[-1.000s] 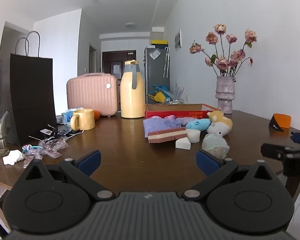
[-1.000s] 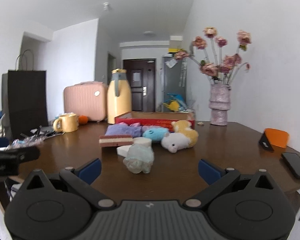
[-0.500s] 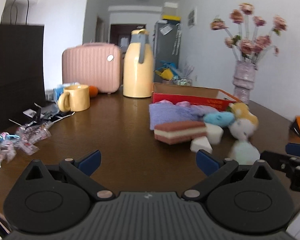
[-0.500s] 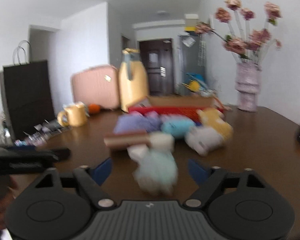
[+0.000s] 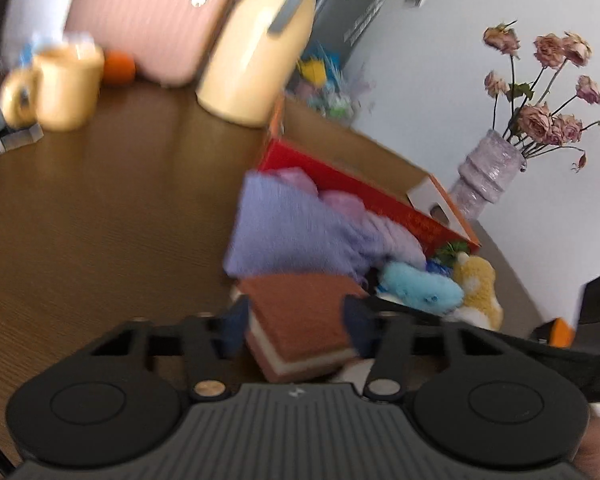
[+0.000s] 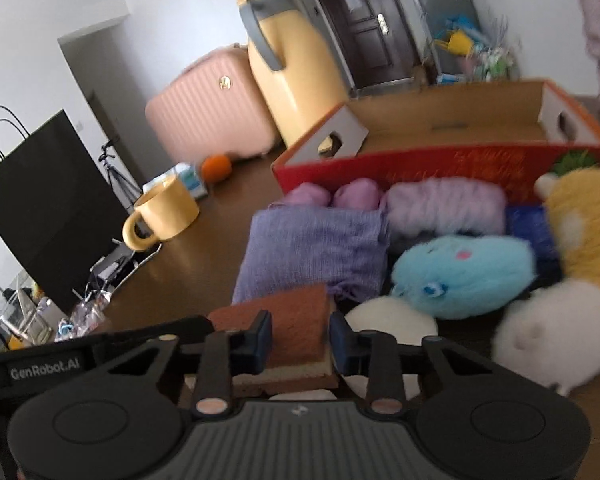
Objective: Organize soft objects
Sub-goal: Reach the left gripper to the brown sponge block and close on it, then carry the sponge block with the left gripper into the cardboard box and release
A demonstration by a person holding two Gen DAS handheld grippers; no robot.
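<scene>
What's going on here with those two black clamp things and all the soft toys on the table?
A person is tidying soft things with a hand-held gripper in each hand. Both the left gripper and the right gripper have just been closing around the same brown layered sponge, one from each side. It lies on the table by a purple cloth and plush toys, before an empty red box.
</scene>
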